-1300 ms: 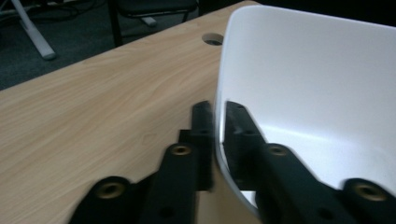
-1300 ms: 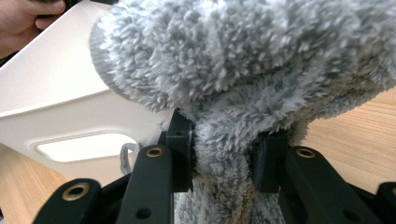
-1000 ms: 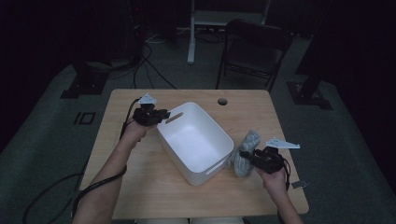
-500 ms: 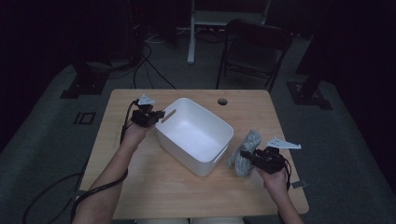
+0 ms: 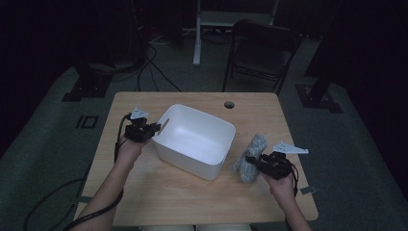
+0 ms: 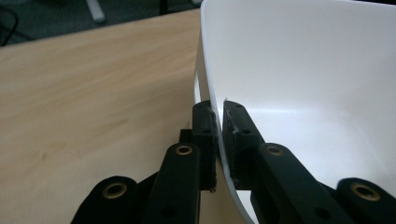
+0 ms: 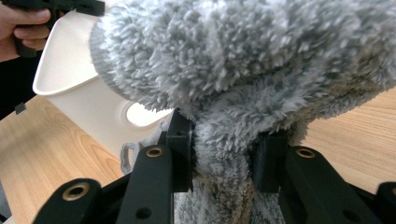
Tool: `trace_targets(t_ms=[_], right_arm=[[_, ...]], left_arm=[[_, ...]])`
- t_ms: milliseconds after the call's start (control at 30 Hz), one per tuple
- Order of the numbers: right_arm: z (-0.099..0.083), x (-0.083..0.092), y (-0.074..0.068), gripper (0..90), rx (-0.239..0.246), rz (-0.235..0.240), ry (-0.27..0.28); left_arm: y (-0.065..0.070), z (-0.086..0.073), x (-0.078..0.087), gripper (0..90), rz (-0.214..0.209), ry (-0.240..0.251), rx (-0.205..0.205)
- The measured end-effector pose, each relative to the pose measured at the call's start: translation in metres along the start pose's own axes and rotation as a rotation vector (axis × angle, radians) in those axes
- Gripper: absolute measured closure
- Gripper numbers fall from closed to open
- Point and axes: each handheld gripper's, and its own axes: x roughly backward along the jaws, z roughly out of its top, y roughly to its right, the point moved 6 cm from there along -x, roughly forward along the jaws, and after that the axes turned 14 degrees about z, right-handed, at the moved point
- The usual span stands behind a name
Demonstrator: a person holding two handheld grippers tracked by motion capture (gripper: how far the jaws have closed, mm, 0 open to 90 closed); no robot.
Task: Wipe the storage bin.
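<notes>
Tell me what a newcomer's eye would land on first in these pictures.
The white bin stands out first, bright at the middle of the wooden table in a dark room. The left gripper is clamped on its rim, one jaw inside the wall and one outside. To its right, the right gripper pinches a fluffy grey cloth lying beside the bin.

A dim room is lying in near darkness around the wooden table (image 5: pixel 192 192), whose light top is catching most of the light. Beyond its far edge a dark folding chair (image 5: pixel 262 48) is standing on grey carpet (image 5: pixel 43 159), beside a pale metal stand (image 5: pixel 199 29). Black cables (image 5: pixel 154 72) are trailing across the floor. A round hole (image 5: pixel 229 104) is showing near the table's far edge.
</notes>
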Motion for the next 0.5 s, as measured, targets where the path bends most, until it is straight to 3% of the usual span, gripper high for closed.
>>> trace_targets(t_ms=[167,300,367,433,500], right_arm=[[0.001,-0.001,-0.004,65.9,0.007,0.013,0.000],[0.002,-0.001,-0.007,65.9,0.015,0.018,0.002],[0.003,-0.001,-0.008,65.9,0.018,0.021,0.004],[0.003,0.000,-0.009,65.9,0.017,0.023,0.005],[0.004,0.000,-0.010,65.9,0.017,0.024,0.009]], left_arm=[[-0.002,-0.012,0.014,82.9,-0.018,0.006,0.042],[-0.001,-0.021,0.023,81.6,-0.004,0.017,0.027],[-0.001,-0.026,0.027,78.3,-0.004,0.018,0.006],[0.000,-0.028,0.030,73.0,-0.008,0.019,0.018],[0.003,-0.031,0.036,70.5,0.009,0.023,-0.008]])
